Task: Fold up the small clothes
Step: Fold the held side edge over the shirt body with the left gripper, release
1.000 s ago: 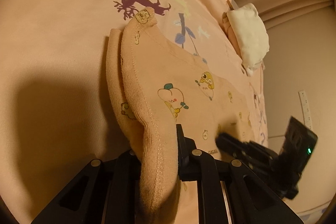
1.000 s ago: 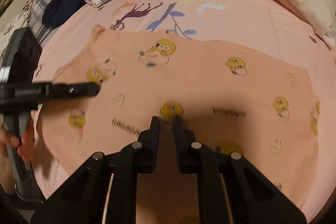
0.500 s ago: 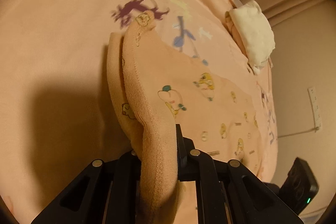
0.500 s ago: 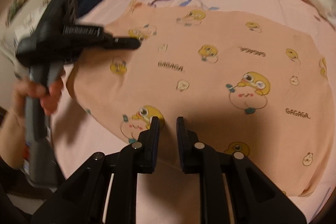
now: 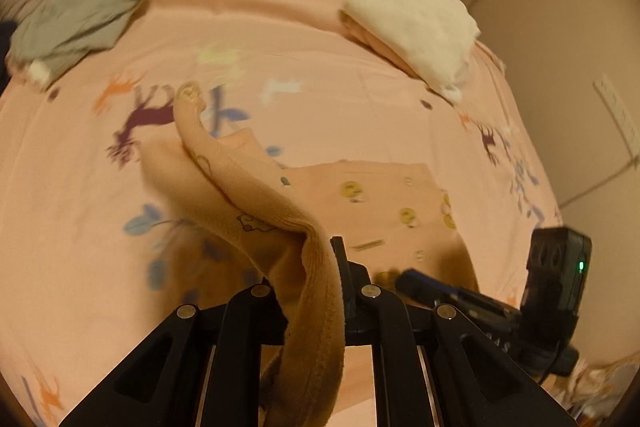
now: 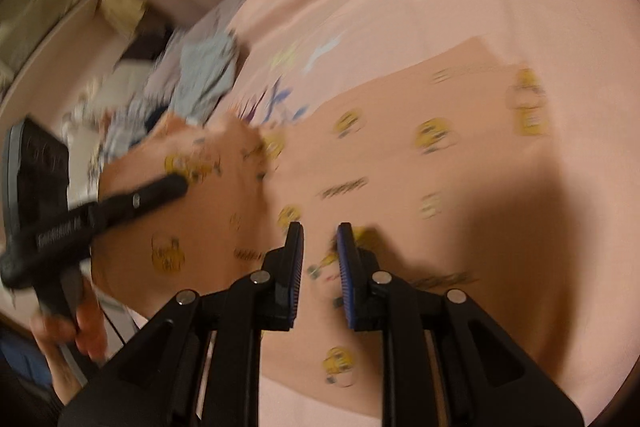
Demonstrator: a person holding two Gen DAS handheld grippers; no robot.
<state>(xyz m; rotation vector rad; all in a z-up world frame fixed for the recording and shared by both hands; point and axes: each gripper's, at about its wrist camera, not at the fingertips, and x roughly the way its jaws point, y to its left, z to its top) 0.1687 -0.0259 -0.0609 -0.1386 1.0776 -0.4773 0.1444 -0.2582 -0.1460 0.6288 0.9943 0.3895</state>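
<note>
The left hand-held gripper (image 5: 316,267) is clamped on an edge of the peach garment (image 5: 372,195), lifting it off the bed (image 5: 280,15), likely to carry a fold toward three o'clock. The right hand-held gripper (image 6: 319,251), jaws slightly parted and empty, hovers over the rest, which lies spread on the bed. No containers are visible.

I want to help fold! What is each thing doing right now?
Peach duck shirt: partly lifted, one edge pinched.
Left hand-held gripper: shut on the shirt.
Right hand-held gripper: jaws apart, holding nothing.
White clothes: folded.
Grey garment: crumpled, unfolded.
</note>
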